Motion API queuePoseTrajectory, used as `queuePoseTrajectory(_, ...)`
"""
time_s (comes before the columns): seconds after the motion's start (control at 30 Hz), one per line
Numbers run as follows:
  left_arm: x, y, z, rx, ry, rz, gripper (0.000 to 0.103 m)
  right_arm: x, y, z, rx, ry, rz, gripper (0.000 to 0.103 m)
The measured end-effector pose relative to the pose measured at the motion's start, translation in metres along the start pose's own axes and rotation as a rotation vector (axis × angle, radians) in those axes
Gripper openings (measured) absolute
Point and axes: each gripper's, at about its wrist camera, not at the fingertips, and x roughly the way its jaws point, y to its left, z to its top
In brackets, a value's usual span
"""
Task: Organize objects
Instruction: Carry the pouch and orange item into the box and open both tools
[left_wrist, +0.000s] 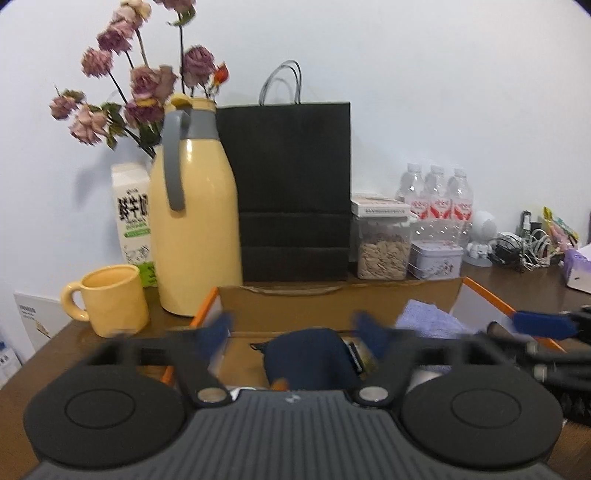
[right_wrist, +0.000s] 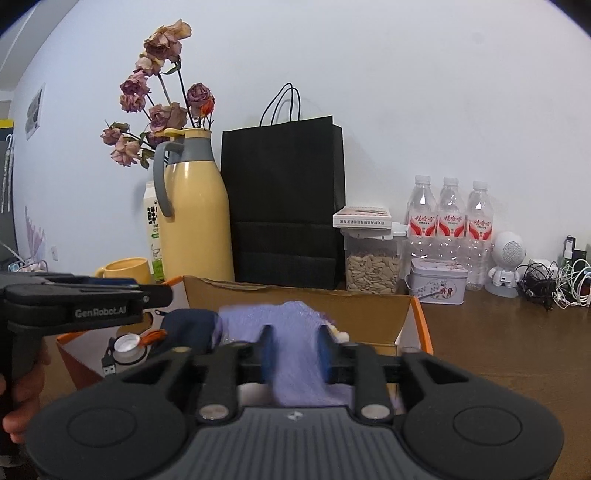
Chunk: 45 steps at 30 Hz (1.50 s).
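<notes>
Cardboard box (left_wrist: 332, 295), orange-edged, open, lower centre on the brown worktop (right_wrist: 498, 332); inside lie a dark blue pouch (left_wrist: 306, 354) and a lilac cloth (right_wrist: 295, 332). Left gripper (left_wrist: 295, 328): jaws spread wide above the pouch, clear of it. Right gripper (right_wrist: 295, 350): jaws parted either side of the cloth; contact cannot be told. Yellow flask (left_wrist: 192, 221) and black bag (left_wrist: 295, 184) behind.

Milk carton (right_wrist: 153, 236): mostly hidden behind yellow flask (right_wrist: 192, 210). Dried roses (left_wrist: 122, 70): blurred, tops cut at twelve o'clock. Left gripper (left_wrist: 295, 328): fingertips smeared. Hand (right_wrist: 22, 391): cropped at nine o'clock. Box (left_wrist: 332, 299) contents: partly covered.
</notes>
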Motion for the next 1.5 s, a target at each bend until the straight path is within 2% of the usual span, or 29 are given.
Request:
queuePoseTrajectory(0.03, -0.003, 0.000, -0.001, 0.000, -0.029, 0.016, 0.103, -0.001, 0.001, -0.001, -0.001, -0.006, -0.004, 0.082)
queuePoseTrajectory(0.07, -0.005, 0.000, -0.001, 0.003, -0.048, 0.027, 0.103, -0.002, 0.001, -0.001, -0.005, -0.018, -0.010, 0.100)
queuePoseTrajectory(0.1, -0.005, -0.001, 0.000, 0.006, -0.048, 0.030, 0.103, -0.005, 0.003, -0.002, -0.011, -0.035, -0.018, 0.103)
queuePoseTrajectory(0.53, -0.014, 0.001, 0.001, -0.016, -0.068, 0.008, 0.103, -0.013, 0.009, -0.002, -0.027, -0.062, -0.042, 0.103)
queuePoseTrajectory(0.9, -0.039, 0.007, -0.003, -0.040, -0.102, 0.013, 0.103, -0.028, 0.019, -0.009, -0.052, -0.085, -0.047, 0.103)
queuePoseTrajectory(1.2, -0.060, 0.014, -0.022, -0.043, -0.061, 0.023, 0.103, -0.047, 0.024, -0.020, -0.036, -0.070, -0.058, 0.103)
queuePoseTrajectory(1.5, -0.078, 0.021, -0.047, -0.014, 0.043, 0.008, 0.103, -0.069, 0.031, -0.037, -0.013, -0.008, -0.036, 0.103)
